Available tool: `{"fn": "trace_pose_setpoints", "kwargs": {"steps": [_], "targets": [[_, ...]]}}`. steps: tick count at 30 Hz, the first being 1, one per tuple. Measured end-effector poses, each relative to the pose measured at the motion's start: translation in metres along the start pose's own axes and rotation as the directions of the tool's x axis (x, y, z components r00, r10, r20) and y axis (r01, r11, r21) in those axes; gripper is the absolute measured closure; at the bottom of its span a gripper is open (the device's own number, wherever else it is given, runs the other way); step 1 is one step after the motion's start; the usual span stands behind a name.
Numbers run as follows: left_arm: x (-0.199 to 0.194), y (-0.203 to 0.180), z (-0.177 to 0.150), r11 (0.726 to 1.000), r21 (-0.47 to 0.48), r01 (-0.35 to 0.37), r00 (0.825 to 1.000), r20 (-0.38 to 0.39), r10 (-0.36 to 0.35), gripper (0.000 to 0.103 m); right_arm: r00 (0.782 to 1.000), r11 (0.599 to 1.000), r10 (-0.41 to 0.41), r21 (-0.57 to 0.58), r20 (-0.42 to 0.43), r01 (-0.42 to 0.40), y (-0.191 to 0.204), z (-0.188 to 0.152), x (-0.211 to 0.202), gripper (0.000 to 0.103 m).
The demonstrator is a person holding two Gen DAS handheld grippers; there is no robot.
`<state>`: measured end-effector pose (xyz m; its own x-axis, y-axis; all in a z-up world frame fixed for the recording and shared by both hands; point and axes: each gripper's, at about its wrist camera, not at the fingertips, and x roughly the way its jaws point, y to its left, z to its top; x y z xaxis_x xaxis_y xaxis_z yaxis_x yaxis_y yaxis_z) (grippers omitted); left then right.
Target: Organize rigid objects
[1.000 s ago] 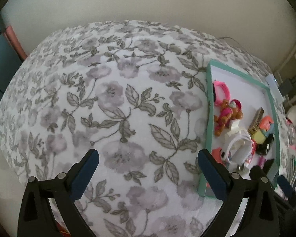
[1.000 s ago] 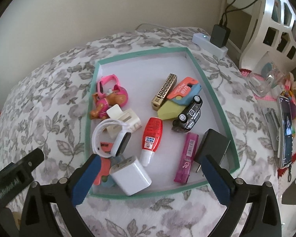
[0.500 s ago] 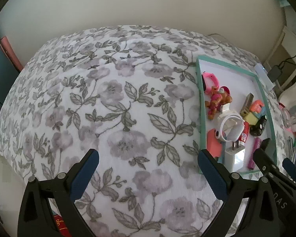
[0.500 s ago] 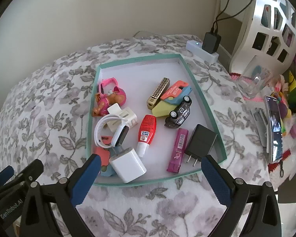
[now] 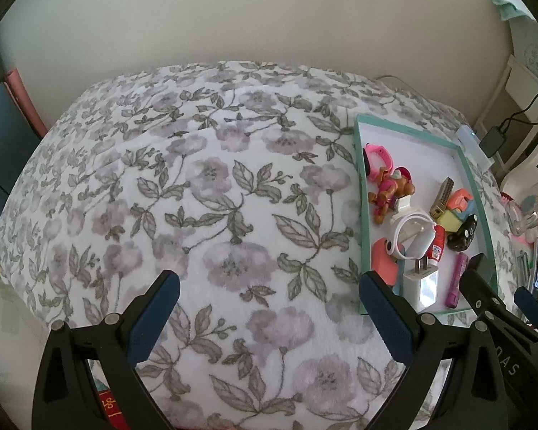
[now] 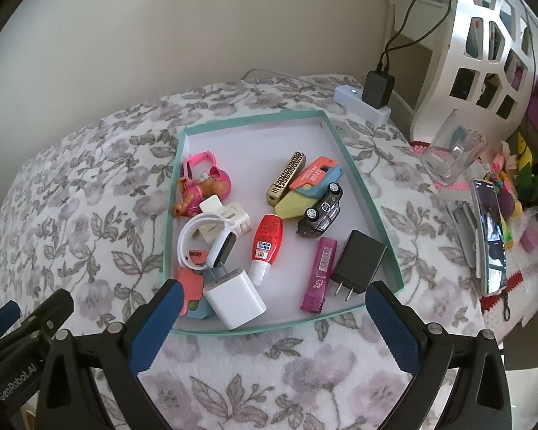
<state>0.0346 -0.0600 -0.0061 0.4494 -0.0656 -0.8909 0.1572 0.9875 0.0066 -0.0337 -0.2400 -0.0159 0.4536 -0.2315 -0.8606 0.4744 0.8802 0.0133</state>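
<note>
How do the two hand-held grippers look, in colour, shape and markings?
Both match. The left hand-held gripper and the right hand-held gripper have black angular frames with silver screws and long blue pads. White lettering "GenRobot.AI" marks the left one's side. No cables or sleeves show.

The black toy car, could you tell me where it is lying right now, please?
In the right wrist view the black toy car lies right of centre in the teal-rimmed tray, against the yellow block, with the black charger nearer the camera.
</note>
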Motion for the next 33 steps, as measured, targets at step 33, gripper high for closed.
{"fn": "trace_pose_setpoints", "kwargs": {"steps": [33], "targets": [[0.0035, 0.0019, -0.0002, 1.0, -0.002, -0.013, 1.0, -0.006, 0.013, 0.003, 1.0, 1.0, -0.005, -0.009, 0.006, 0.005, -0.0022, 0.0023, 0.0028, 0.0]]}}
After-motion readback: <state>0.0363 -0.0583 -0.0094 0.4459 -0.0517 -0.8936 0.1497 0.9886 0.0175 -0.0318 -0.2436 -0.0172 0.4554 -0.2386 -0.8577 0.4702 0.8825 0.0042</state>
